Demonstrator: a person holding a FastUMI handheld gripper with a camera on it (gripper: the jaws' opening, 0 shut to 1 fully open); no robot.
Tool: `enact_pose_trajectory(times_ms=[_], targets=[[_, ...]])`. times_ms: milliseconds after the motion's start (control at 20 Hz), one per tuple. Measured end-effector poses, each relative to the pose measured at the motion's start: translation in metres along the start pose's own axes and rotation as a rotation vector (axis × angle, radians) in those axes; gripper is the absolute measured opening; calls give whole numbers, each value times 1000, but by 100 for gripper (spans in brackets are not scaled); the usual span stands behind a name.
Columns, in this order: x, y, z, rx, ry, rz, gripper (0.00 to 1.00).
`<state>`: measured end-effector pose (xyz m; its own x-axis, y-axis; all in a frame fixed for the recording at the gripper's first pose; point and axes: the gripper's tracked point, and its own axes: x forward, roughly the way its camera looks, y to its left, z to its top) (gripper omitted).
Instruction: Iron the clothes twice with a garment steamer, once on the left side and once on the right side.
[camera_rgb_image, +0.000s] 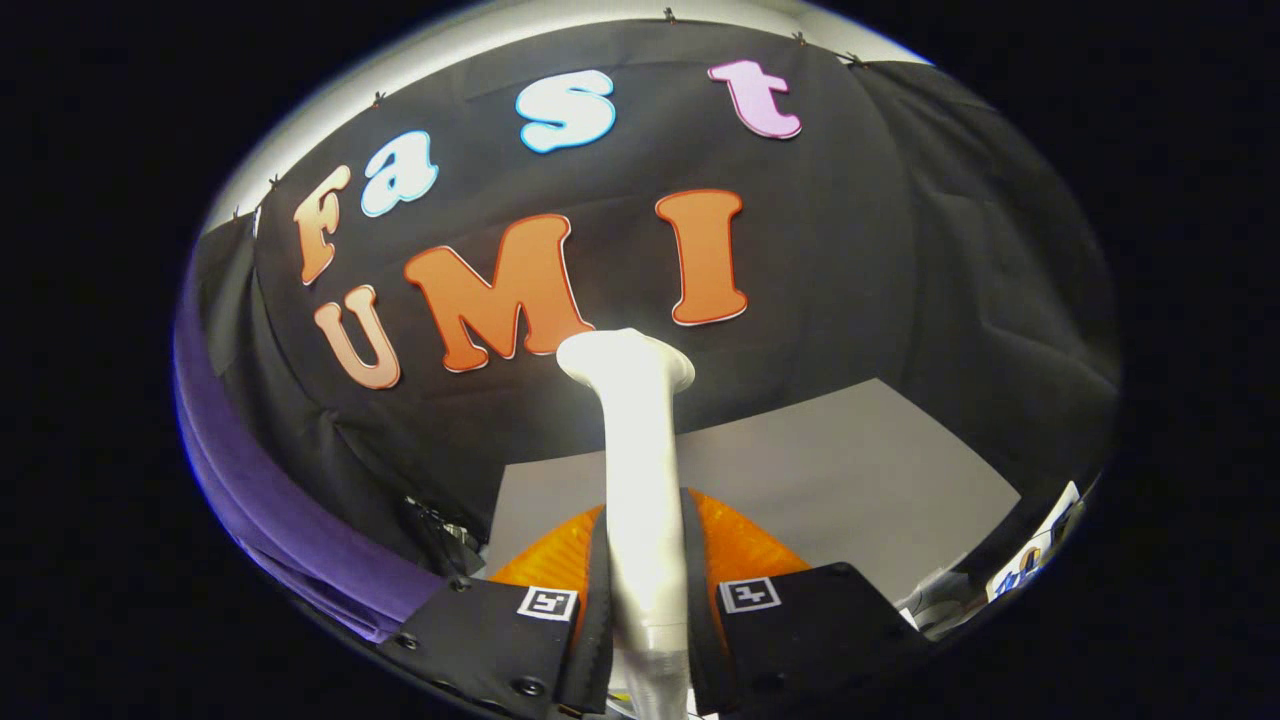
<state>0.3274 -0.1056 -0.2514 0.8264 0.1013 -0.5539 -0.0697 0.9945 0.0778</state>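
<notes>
1. Black cloth (880, 260) forms the booth wall across the background, hanging in folds and clipped along its top edge to a pale band above.
2. Purple garment (290, 520) hangs at the left of the booth, in front of the black cloth and well to the left of the fingers; only a curved strip of fabric is visible, so its type cannot be determined.
3. Grey table (850, 470) lies beyond the fingers, its far edge meeting the black cloth. The visible surface is bare apart from the item below.
4. Garment steamer (640, 480): a white handle rises upright between the two fingers and ends in a flared head (625, 358) seen against the cloth, above the table's far edge. An orange ribbed body (740, 545) sits behind the fingers at the table's near edge, on both sides of the handle.
5. Gripper (645, 610): both fingers are closed against the white handle, one on each side, pressing it. Each finger carries a square marker (748, 594) on its top face.
6. Small objects at the table's right near corner (1030, 560) are blurred and cannot be identified.
</notes>
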Motion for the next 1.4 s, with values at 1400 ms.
enact_pose_trajectory(times_ms=[1400], targets=[[-332,241,-38,-85,-428,-22,38]])
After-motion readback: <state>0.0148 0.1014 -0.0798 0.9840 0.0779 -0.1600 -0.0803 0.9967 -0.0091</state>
